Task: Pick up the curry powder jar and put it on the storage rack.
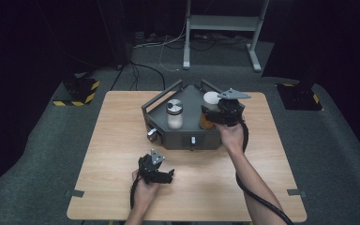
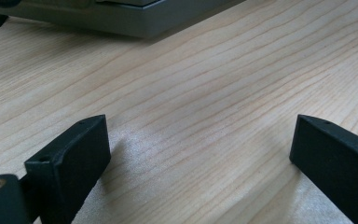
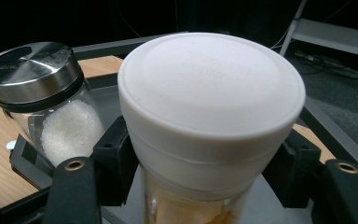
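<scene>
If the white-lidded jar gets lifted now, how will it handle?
The white-lidded jar looks rigid, so it shouldn't deform. The right gripper grips just under the wide lid, which may stop slipping. Its clear body, possibly glass, could be fragile.

white-lidded jar (image 3: pixel 205 116) | amber contents | upright | on grey tray (image 1: pixel 187 136) | claw-gripped

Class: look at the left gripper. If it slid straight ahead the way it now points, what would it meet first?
Bare table first, then probably the grey tray's side wall ahead; the left gripper is open with nothing between its jaws. Depth is hard to judge.
</scene>
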{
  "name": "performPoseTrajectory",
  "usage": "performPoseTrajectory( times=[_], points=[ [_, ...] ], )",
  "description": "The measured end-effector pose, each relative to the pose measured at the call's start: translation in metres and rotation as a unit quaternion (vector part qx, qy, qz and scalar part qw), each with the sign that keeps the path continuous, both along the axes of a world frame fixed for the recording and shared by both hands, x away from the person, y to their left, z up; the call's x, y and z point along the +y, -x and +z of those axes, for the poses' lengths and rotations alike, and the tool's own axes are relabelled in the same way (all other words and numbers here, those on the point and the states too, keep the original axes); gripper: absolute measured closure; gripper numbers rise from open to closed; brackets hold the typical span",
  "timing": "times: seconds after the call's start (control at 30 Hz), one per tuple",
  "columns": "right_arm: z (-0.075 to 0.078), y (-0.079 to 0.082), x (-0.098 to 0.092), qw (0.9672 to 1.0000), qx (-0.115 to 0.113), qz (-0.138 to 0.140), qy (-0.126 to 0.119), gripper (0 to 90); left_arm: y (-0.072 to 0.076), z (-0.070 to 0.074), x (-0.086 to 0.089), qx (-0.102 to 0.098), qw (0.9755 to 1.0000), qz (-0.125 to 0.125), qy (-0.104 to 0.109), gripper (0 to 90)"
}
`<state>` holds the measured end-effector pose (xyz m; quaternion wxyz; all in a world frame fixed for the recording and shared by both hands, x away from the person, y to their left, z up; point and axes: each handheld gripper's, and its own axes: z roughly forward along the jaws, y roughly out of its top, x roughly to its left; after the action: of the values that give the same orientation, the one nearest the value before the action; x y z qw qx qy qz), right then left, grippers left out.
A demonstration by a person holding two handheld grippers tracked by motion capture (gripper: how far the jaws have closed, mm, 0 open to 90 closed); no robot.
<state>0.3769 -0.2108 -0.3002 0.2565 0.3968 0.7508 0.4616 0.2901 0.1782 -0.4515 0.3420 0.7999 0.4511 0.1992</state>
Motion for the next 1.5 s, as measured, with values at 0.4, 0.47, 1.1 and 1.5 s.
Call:
performPoseTrajectory(
  times=[0.4, 0.47, 1.1, 1.5],
  points=[
    [0.0, 0.003, 0.002, 0.9999, -0.003, 0.003, 0.013, 34.9, 0.0, 0.0, 0.0, 0.0, 1.0, 0.001, 0.001, 5.2],
    [0.001, 0.004, 0.004, 0.9998, -0.004, 0.004, 0.017, 34.9, 0.0, 0.0, 0.0, 0.0, 1.0, 0.001, 0.001, 5.2],
    [0.001, 0.002, 0.002, 0.9999, 0.005, 0.003, 0.009, 32.9, 0.0, 0.0, 0.0, 0.0, 1.0, 0.001, 0.001, 5.2],
    [-0.007, 0.002, -0.008, 0.9997, 0.013, 0.006, -0.021, 14.2, 0.0, 0.0, 0.0, 0.0, 1.0, 0.0, 0.0, 5.2]
  ],
)
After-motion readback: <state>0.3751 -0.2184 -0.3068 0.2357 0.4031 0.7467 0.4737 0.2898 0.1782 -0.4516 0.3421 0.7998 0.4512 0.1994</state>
